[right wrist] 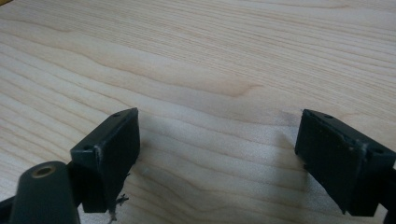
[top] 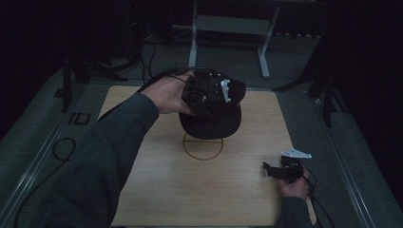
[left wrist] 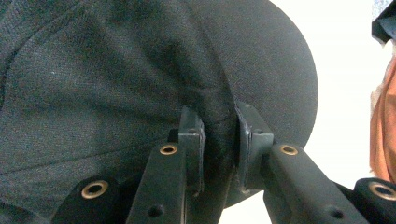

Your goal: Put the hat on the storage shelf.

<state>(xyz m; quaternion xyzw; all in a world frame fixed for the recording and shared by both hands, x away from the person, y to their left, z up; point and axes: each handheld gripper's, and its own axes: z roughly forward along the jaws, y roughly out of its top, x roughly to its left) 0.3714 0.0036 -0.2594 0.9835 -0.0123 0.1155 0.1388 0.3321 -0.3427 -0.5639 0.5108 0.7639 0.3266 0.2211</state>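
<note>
Nearest me, my right gripper (top: 272, 171) rests low over the bare wooden worktop (top: 157, 190) at its right edge, jaws spread wide with nothing between them. Farther out, a thin ring (top: 203, 147) marks the worktop's centre. Just above and beyond the ring, my left gripper (top: 209, 102) holds a black cap (top: 211, 124) aloft, jaws clamped on the fabric where crown meets brim.
</note>
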